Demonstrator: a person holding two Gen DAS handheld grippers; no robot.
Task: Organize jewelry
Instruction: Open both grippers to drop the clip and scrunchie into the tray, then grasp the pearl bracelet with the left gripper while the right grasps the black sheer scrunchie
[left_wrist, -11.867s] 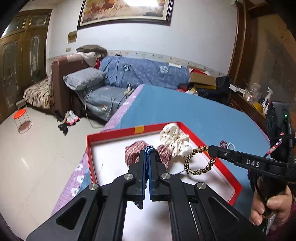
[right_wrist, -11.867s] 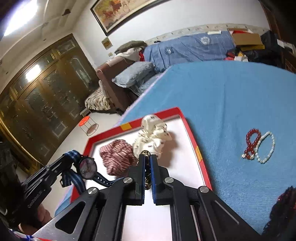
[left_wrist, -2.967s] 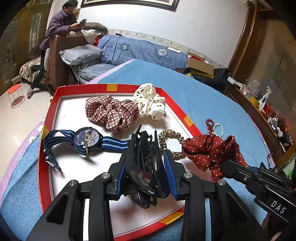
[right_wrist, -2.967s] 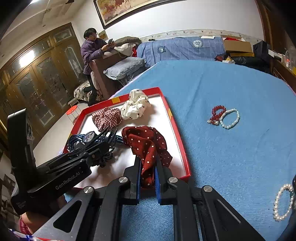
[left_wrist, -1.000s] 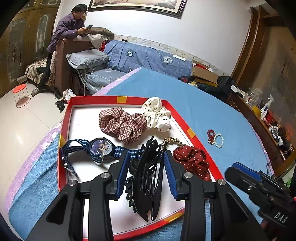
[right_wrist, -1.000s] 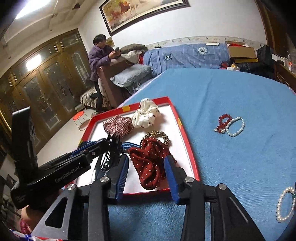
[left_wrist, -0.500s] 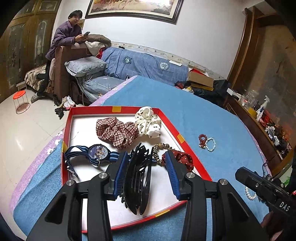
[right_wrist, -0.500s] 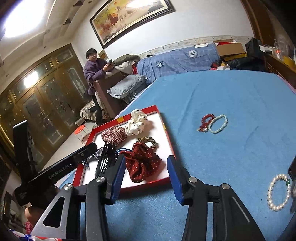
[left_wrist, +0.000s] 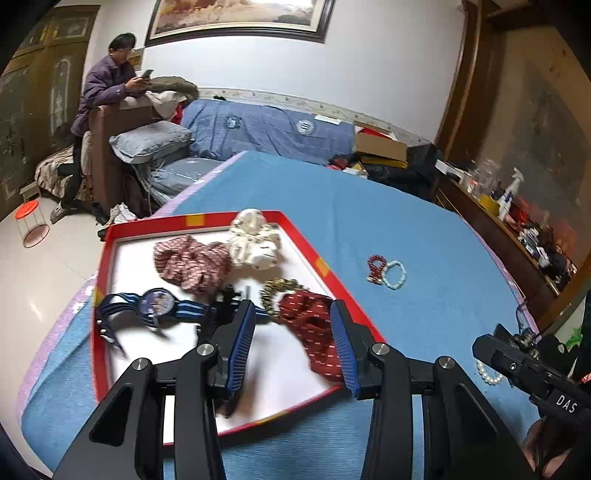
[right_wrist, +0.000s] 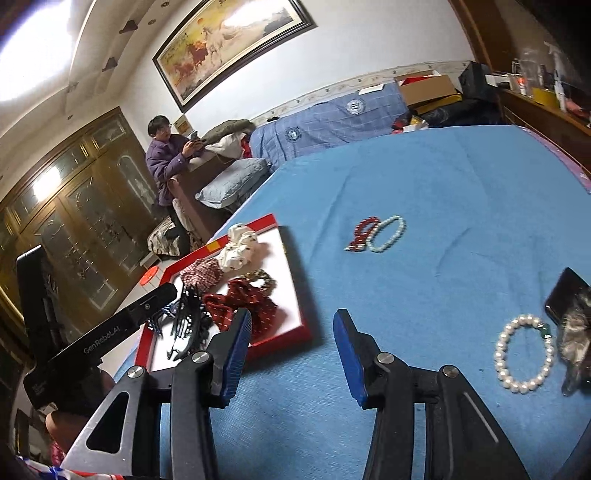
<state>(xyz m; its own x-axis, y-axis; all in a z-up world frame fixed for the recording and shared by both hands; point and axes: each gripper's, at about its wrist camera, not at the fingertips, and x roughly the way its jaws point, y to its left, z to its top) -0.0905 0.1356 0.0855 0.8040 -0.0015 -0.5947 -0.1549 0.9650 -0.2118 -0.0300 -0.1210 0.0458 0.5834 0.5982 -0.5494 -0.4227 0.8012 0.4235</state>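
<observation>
The left gripper (left_wrist: 293, 345) hangs above the near half of a shallow red tray (left_wrist: 334, 284), its blue-padded jaws parted and gripping nothing. Just beneath it, on the tray's white floor, lies a dark red scrunchie (left_wrist: 314, 325) with pale dots, crumpled and reaching toward the near right corner. A black toothed hair claw (right_wrist: 186, 325) lies beside that scrunchie, partly hidden behind the gripper's left finger in the left wrist view. A leopard-print hair band (left_wrist: 279, 290) touches the dark red scrunchie's far edge. Left of these a wristwatch (left_wrist: 157, 302) with a navy striped strap lies flat, its round face up. Farther back sit a red plaid scrunchie (left_wrist: 192, 264) and a cream scrunchie (left_wrist: 255, 243) with dark spots, touching each other. The tray rests on a surface covered in blue cloth (left_wrist: 424, 240). The right gripper (right_wrist: 291, 349) hovers over bare cloth to the right of the tray, its jaws likewise spread with nothing between them. Ahead of it on the cloth, well apart from the tray, a red bead bracelet (right_wrist: 362, 232) and a pale bead bracelet (right_wrist: 388, 234) lie touching. Near its right side lies a larger white pearl bracelet (right_wrist: 522, 356) with a small green piece, next to a dark furry item (right_wrist: 574, 339). A person (right_wrist: 166, 155) sits at a sofa in the background.
</observation>
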